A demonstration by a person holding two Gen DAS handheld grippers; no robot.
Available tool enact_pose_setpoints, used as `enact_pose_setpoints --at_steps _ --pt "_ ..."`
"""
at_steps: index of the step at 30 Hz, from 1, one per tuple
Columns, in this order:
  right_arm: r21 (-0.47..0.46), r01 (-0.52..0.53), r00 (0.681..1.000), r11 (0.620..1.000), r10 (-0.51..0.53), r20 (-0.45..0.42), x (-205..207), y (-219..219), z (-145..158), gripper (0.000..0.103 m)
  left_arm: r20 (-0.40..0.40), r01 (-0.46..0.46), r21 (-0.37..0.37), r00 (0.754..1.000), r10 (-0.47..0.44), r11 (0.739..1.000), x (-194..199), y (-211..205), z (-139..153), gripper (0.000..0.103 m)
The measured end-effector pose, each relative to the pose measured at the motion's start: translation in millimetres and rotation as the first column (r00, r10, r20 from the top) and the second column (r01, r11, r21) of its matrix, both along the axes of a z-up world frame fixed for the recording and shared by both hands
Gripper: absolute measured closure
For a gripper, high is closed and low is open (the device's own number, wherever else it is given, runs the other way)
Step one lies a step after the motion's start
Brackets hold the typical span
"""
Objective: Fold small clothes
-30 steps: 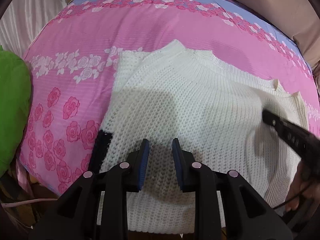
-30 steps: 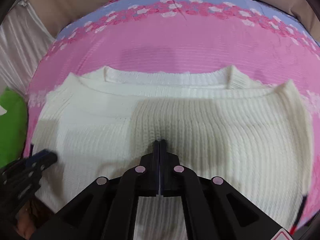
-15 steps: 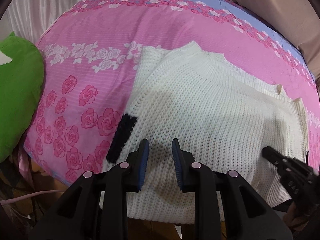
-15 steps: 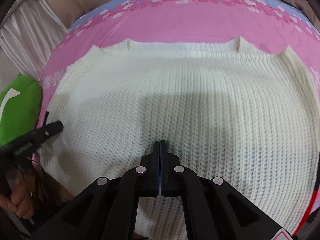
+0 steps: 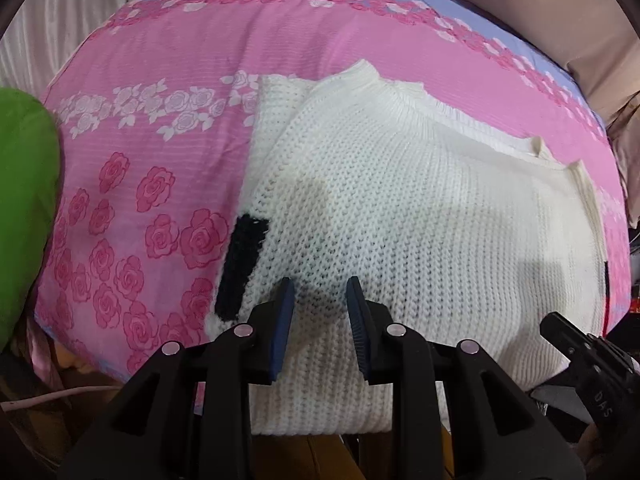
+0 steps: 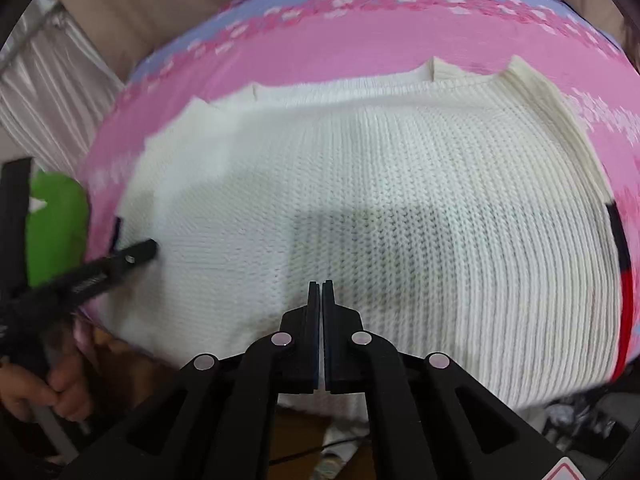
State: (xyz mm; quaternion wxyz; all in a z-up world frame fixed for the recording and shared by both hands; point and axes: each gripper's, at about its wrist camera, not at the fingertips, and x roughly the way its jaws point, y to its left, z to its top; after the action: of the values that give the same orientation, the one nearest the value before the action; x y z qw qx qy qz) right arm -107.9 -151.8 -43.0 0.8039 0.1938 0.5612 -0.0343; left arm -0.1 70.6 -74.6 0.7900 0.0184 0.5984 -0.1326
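A cream knitted sweater (image 5: 420, 220) lies folded flat on a pink rose-print bedsheet (image 5: 168, 100), its near edge hanging over the bed's front. A black patch (image 5: 240, 268) shows at its left edge. My left gripper (image 5: 320, 304) is open and empty above the sweater's near left part. In the right wrist view the sweater (image 6: 400, 200) fills the middle. My right gripper (image 6: 321, 284) is shut and empty above its near edge. The left gripper (image 6: 136, 254) shows at the sweater's left edge, and the right gripper (image 5: 560, 328) at the lower right of the left wrist view.
A green cushion (image 5: 24, 216) lies at the bed's left side. Beige fabric (image 5: 520, 8) rises behind the bed, and a white curtain (image 6: 52, 100) hangs at the left. The bed's front edge and the floor lie just below the grippers.
Both grippers have drawn back toward the bed's near edge. The right gripper left the sweater's middle. The sweater lies still.
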Motion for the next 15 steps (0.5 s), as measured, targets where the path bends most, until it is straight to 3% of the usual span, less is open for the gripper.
enact_pose_setpoints --at_steps 4,6,8,12,13,15 --pt "-0.061 -0.066 0.997 0.996 0.067 0.023 -6 -3 12 0.102 0.01 -0.092 -0.061 0.996 0.093 0.994 -8 14 8 0.071" --pt "-0.035 -0.034 0.999 0.999 0.035 0.031 2 -23 15 0.1 0.003 -0.145 -0.083 0.989 0.146 0.986 -9 13 11 0.07" --pt "-0.033 -0.008 0.998 0.999 0.01 0.065 20 -44 20 0.09 0.024 -0.156 -0.111 0.987 0.16 0.981 -1 7 18 0.068" --pt "-0.148 0.077 0.994 0.986 -0.064 0.089 45 -85 25 0.084 0.106 -0.177 -0.091 0.977 0.186 0.98 30 -1 33 0.067" --pt "-0.159 0.113 0.991 0.981 -0.1 0.09 44 -101 24 0.081 0.114 -0.186 -0.085 0.974 0.195 0.979 35 -1 33 0.063" --pt "-0.164 0.2 0.978 0.966 -0.187 0.096 36 -136 22 0.06 0.111 -0.195 -0.073 0.973 0.203 0.978 51 -2 28 0.057"
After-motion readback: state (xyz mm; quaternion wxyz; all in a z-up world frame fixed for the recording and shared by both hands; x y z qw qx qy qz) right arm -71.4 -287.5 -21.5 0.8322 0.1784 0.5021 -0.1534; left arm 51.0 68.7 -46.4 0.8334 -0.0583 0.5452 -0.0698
